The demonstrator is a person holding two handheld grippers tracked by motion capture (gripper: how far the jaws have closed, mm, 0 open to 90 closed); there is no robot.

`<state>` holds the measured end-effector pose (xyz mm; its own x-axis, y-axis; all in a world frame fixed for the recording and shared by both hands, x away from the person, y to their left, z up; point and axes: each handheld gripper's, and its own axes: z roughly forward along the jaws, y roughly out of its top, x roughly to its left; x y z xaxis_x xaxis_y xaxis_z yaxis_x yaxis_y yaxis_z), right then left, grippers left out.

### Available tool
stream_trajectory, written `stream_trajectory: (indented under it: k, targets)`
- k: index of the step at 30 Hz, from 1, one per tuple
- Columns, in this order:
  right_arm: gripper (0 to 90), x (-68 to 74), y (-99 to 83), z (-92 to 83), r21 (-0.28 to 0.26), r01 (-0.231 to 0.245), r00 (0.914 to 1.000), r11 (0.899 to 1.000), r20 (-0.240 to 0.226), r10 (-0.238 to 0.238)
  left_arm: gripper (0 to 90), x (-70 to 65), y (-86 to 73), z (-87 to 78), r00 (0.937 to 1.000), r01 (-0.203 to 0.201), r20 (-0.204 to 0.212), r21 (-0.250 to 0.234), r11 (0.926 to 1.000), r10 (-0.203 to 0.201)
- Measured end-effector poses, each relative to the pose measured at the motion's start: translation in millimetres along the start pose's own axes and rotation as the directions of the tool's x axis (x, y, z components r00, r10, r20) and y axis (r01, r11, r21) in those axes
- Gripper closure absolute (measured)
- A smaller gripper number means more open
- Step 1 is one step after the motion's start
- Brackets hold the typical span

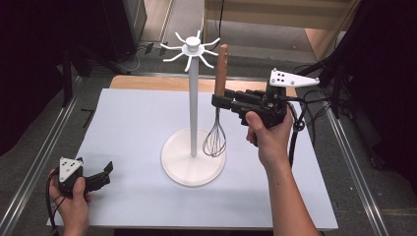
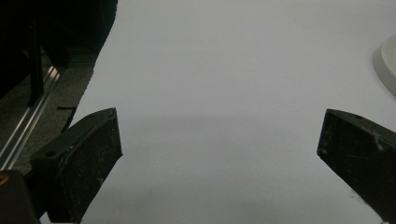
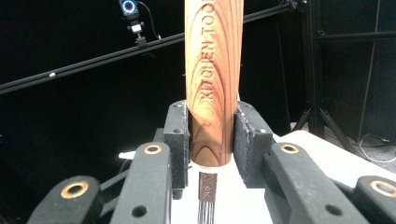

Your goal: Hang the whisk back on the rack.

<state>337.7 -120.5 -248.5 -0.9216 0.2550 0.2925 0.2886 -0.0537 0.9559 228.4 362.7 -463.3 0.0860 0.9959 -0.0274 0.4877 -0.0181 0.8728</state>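
Right now the bench [image 1: 128, 128], a pale sheet over a wooden top, takes most of the high view; its far wooden edge shows as a thin strip at twelve o'clock, and its near edge is cut off by the frame at six o'clock. At its middle stands the white rack [image 1: 193, 98], a round base with a slim post and a crown of hooks, all of them bare. In the left gripper view a sliver of that base [image 2: 386, 65] creeps in at three o'clock, the rest cut off.

At about two o'clock from the rack's base the right gripper [image 1: 220, 101] is held level in the air, clenched on the wooden handle of the whisk [image 1: 220, 73]. The whisk hangs upright, handle up, its wire head [image 1: 215, 140] low beside the post, over the base; whether the wires touch the base is hard to make out. In the right gripper view the handle [image 3: 214, 84] runs off the top of the frame, gripped near its lower end, with stamped lettering partly readable, and the wires [image 3: 208, 210] are cut off at the bottom.

At eight o'clock the left gripper [image 1: 105, 169] rests low near the bench's corner, released, its jaws wide apart with bare bench between them.
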Motion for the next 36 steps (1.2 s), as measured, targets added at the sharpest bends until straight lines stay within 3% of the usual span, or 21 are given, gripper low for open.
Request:
stream_trajectory:
  k: [7,12,36]
  targets:
    - [70.7,-4.2,-1.8,2.0,0.012,-0.012,0.9995,1.000,-0.030,0.013,0.3,0.1,0.0,0.0,1.0000,0.000,0.000,0.000,1.0000,0.000]
    - [70.3,-4.9,-2.3,1.8,0.006,-0.016,0.9995,1.000,-0.026,0.016,0.3,0.2,0.0,0.1,1.0000,0.004,-0.001,0.000,1.0000,-0.004]
    - [69.3,-1.3,-7.7,-2.3,-0.024,0.041,0.9952,0.999,0.090,-0.038,0.3,-0.2,0.0,0.1,1.0000,0.000,-0.001,0.001,1.0000,0.000]
